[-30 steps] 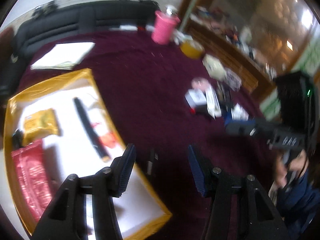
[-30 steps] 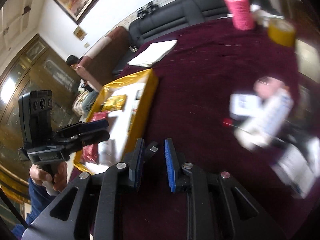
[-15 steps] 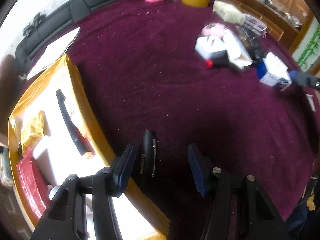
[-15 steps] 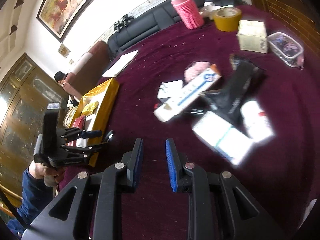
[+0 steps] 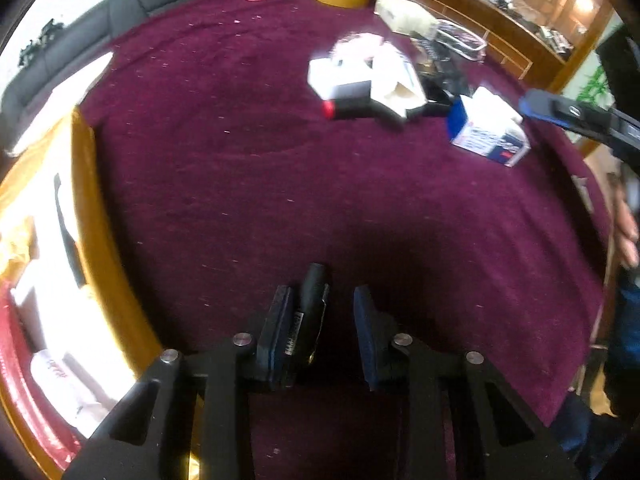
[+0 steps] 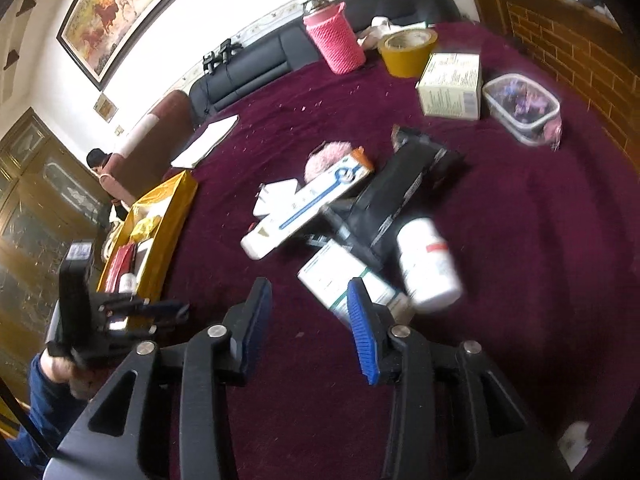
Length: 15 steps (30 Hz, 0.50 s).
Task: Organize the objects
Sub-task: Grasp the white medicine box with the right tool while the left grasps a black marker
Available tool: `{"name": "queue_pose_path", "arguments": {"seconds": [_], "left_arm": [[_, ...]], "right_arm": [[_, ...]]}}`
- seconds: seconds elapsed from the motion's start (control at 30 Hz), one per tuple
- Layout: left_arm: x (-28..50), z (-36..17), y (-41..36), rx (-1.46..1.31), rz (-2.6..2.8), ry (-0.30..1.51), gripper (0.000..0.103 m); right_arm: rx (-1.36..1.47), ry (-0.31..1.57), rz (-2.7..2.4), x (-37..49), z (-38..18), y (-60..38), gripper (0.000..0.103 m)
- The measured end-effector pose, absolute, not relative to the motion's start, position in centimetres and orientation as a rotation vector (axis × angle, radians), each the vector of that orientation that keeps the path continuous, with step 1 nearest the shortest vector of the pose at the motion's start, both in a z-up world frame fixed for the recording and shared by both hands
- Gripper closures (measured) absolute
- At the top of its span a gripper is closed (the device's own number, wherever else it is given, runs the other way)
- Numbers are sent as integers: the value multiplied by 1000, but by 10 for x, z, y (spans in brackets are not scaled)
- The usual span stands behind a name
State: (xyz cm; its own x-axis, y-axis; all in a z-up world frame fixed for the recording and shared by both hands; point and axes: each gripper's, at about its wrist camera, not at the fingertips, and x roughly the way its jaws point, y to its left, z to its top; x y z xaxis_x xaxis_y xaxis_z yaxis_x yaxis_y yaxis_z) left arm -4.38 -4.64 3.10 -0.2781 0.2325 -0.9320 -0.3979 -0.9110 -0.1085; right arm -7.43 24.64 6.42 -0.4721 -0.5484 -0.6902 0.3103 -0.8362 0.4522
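A small black clip-like object [image 5: 312,312] lies on the maroon-covered bench [image 5: 280,184], between the fingers of the left gripper [image 5: 322,320]. It sits against the left finger, with a gap to the right finger; the jaws are closing on it, not yet pressing from both sides. This gripper points steeply down at the cloth.

The right gripper [image 6: 308,312] points down at a slant toward a heap of objects, its jaws opening with nothing between them. Just past its right finger lie a white and green box [image 6: 344,280] and a white bottle [image 6: 428,264] on its side. Beyond them are a long white and blue box [image 6: 308,208] and a black packet [image 6: 404,188].

A yellow-walled tray [image 5: 100,248] stands just left of the left gripper. It holds a long black object [image 5: 66,232], a red packet [image 5: 16,368] and white items.

Along the far edge stand a pink knitted holder [image 6: 334,38], a roll of yellow tape [image 6: 406,50], a pale carton [image 6: 450,86] and a clear lidded tub [image 6: 522,108]. Bare cloth stretches between tray and heap.
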Motion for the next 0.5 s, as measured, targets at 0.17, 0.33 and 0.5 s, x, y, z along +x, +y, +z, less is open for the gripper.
{"name": "queue_pose_path", "arguments": {"seconds": [0.17, 0.33, 0.5], "left_arm": [[-43, 34, -61, -1614, 2215, 142, 75], [-34, 34, -56, -1589, 2194, 218, 63], [-15, 32, -41, -1508, 2287, 405, 61]], "right_arm": [[1237, -219, -2358, -97, 53, 246, 46], [1324, -83, -2239, -100, 31, 227, 46], [1274, 163, -2333, -80, 24, 209, 62]]}}
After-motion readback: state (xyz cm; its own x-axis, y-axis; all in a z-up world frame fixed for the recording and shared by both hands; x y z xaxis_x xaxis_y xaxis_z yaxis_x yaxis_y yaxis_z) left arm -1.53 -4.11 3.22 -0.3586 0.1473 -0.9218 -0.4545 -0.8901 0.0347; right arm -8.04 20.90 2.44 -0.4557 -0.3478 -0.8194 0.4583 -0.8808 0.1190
